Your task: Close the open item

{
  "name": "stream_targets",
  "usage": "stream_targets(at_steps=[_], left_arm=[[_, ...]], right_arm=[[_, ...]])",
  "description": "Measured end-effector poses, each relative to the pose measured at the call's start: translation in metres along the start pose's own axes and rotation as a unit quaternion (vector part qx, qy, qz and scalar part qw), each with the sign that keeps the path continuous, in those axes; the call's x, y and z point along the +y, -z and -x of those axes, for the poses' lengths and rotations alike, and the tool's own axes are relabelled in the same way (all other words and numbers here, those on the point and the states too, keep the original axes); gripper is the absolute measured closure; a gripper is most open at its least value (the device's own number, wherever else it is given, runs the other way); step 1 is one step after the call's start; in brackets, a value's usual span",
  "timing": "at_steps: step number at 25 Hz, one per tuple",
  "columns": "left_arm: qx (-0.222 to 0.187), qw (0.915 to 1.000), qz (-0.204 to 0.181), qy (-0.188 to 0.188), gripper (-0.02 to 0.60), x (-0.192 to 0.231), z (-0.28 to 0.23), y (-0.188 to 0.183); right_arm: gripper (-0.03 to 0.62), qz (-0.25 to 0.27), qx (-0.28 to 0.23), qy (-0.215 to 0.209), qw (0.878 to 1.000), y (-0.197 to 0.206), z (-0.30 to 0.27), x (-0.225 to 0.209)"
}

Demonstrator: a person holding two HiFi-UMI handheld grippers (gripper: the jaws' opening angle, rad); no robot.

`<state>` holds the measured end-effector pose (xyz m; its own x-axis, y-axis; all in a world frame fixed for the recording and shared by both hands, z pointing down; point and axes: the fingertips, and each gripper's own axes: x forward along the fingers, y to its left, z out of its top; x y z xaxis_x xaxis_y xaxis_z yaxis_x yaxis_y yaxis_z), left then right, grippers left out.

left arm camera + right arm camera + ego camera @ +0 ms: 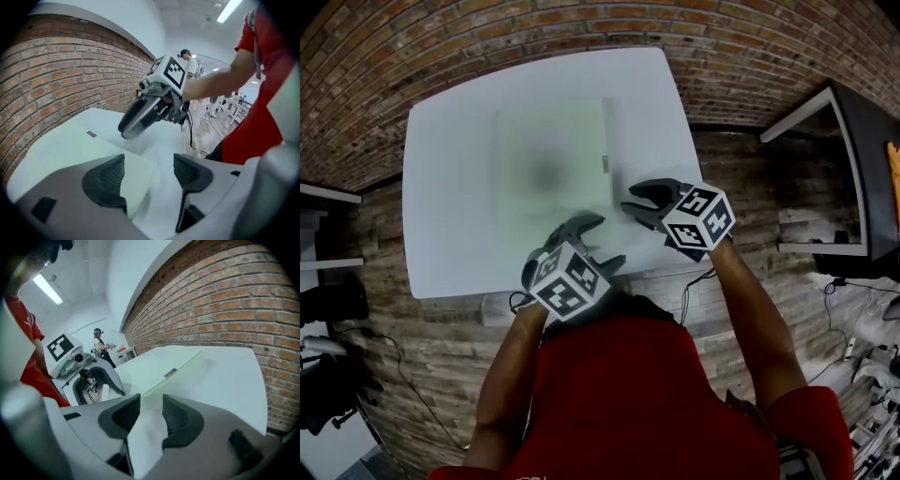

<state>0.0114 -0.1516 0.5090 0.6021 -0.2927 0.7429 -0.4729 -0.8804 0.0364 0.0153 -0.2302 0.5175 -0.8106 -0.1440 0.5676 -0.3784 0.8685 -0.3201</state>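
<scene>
A white table (450,187) stands against a brick wall (412,56). A flat, pale green folder (548,155) lies on the middle of the table, its cover down flat. A small grey tab (605,165) sits on its right edge.

Near the folder's near right corner, over the table's front edge, is the left gripper (600,242). Its 2 fingers stand wide apart with nothing between them. In its own view the folder's corner shows under the left finger.

Just right of that same corner is the right gripper (636,201), pointing toward the folder. Its 2 fingers are also spread and hold nothing; only bare table and the folder's edge show past them.

A person in a red top (637,394) holds both grippers.
</scene>
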Motion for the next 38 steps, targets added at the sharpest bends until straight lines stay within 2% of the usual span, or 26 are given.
stream_targets(at_steps=[3, 9, 15, 23, 27, 29, 32, 35, 38], left_arm=[[0.011, 0.9998, -0.019, -0.001, 0.262, -0.007, -0.006, 0.0], [0.007, 0.9997, -0.024, 0.006, 0.262, -0.015, -0.01, -0.004], [0.006, 0.9994, -0.033, 0.006, 0.262, -0.02, -0.013, -0.005], [-0.003, 0.9991, -0.042, -0.007, 0.262, -0.018, -0.011, -0.005], [-0.053, 0.9981, -0.024, -0.02, 0.263, -0.012, 0.007, -0.023], [-0.093, 0.9942, -0.01, -0.052, 0.264, 0.004, 0.026, -0.039], [-0.13, 0.9803, 0.009, -0.149, 0.288, 0.054, 0.054, -0.049], [-0.118, 0.9618, 0.016, -0.247, 0.359, 0.109, 0.072, -0.037], [-0.087, 0.952, 0.024, -0.293, 0.438, 0.148, 0.073, -0.019]], right_arm=[[0.437, -0.04, -0.016, 0.014, 0.999, -0.01, 0.001, -0.012], [0.436, -0.1, -0.014, 0.043, 0.994, -0.038, -0.019, -0.03], [0.419, -0.155, -0.017, 0.112, 0.981, -0.059, -0.035, -0.066], [0.419, -0.146, 0.02, 0.123, 0.981, -0.057, -0.049, -0.071], [0.419, -0.139, 0.022, 0.126, 0.982, -0.057, -0.051, -0.07], [0.419, -0.137, 0.017, 0.126, 0.982, -0.056, -0.052, -0.07], [0.419, -0.138, 0.007, 0.126, 0.982, -0.056, -0.051, -0.07], [0.419, -0.133, 0.001, 0.126, 0.983, -0.056, -0.051, -0.069], [0.419, -0.125, -0.005, 0.128, 0.984, -0.057, -0.05, -0.069]])
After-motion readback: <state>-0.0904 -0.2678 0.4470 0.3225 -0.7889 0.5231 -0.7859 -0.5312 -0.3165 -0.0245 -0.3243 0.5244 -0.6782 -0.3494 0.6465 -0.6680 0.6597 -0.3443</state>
